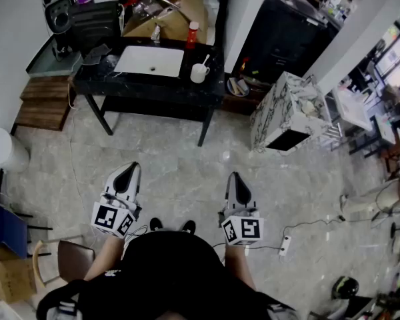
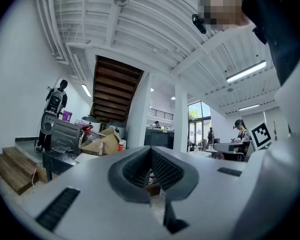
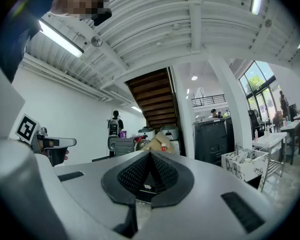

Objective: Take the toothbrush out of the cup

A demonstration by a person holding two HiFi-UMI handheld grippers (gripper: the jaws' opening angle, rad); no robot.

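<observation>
A white cup [image 1: 199,73] stands on the black table [image 1: 213,89] just right of a white basin [image 1: 149,61]. A white toothbrush [image 1: 205,60] leans out of the cup. Both grippers are held low near the person's body, far from the table and pointing towards it. My left gripper [image 1: 131,169] is shut with nothing between its jaws, and in the left gripper view its tips [image 2: 151,152] meet. My right gripper [image 1: 235,177] is also shut and empty, with its pads [image 3: 140,171] closed together.
A cardboard box [image 1: 170,9] and a red bottle [image 1: 193,35] sit at the back of the table. A marble-patterned cabinet [image 1: 287,112] stands to the right, wooden steps [image 1: 43,102] and a white bin [image 1: 3,149] to the left. A power strip [image 1: 285,245] lies on the floor.
</observation>
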